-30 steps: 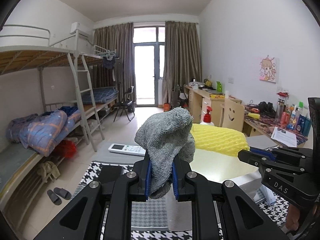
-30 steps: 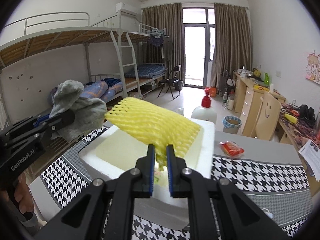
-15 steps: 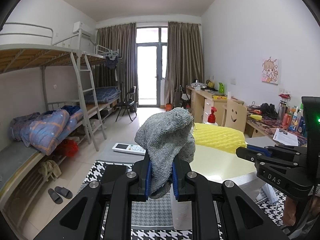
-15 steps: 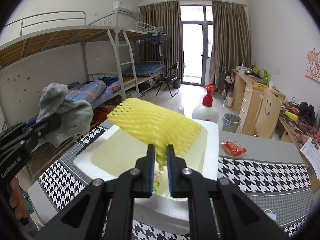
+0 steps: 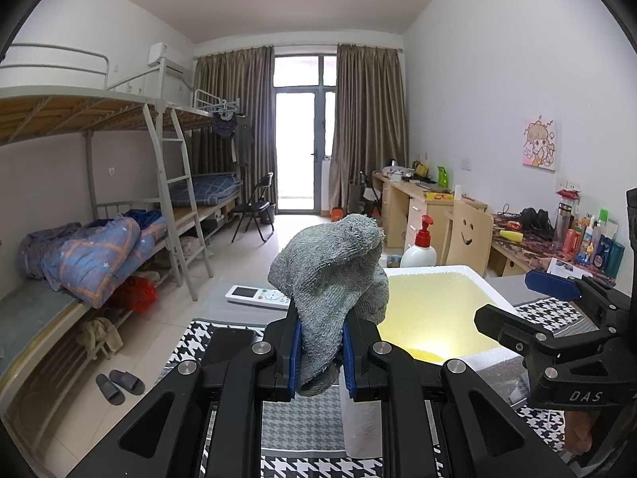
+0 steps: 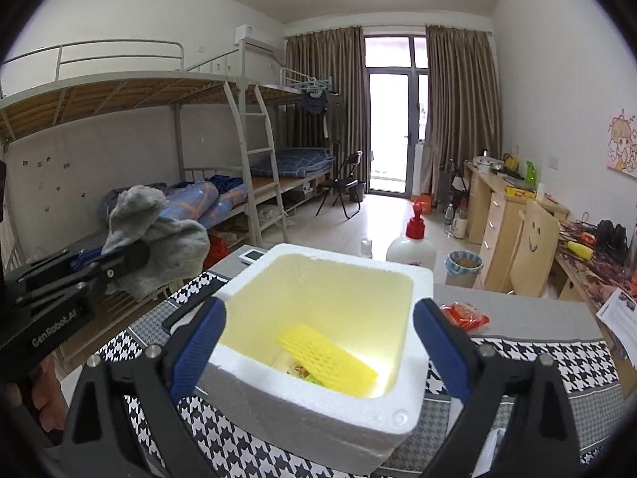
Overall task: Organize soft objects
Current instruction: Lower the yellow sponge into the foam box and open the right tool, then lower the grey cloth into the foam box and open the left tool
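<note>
My left gripper (image 5: 318, 348) is shut on a grey knitted cloth (image 5: 332, 279) and holds it up left of the white foam box (image 5: 487, 290); the cloth also shows in the right wrist view (image 6: 159, 239). My right gripper (image 6: 318, 342) is wide open above the foam box (image 6: 318, 410), its blue pads either side of the box. A yellow foam net sleeve (image 6: 326, 358) lies inside the box on some other items.
The box stands on a houndstooth mat (image 6: 557, 362) over a grey table. A white pump bottle (image 6: 410, 249), a red snack packet (image 6: 464, 314), a white remote (image 5: 258, 296) and a black phone (image 5: 229, 344) lie around it. Bunk beds stand left, desks right.
My right gripper opened and the yellow net sleeve dropped into the foam box. My left gripper still holds the grey cloth in about the same place.
</note>
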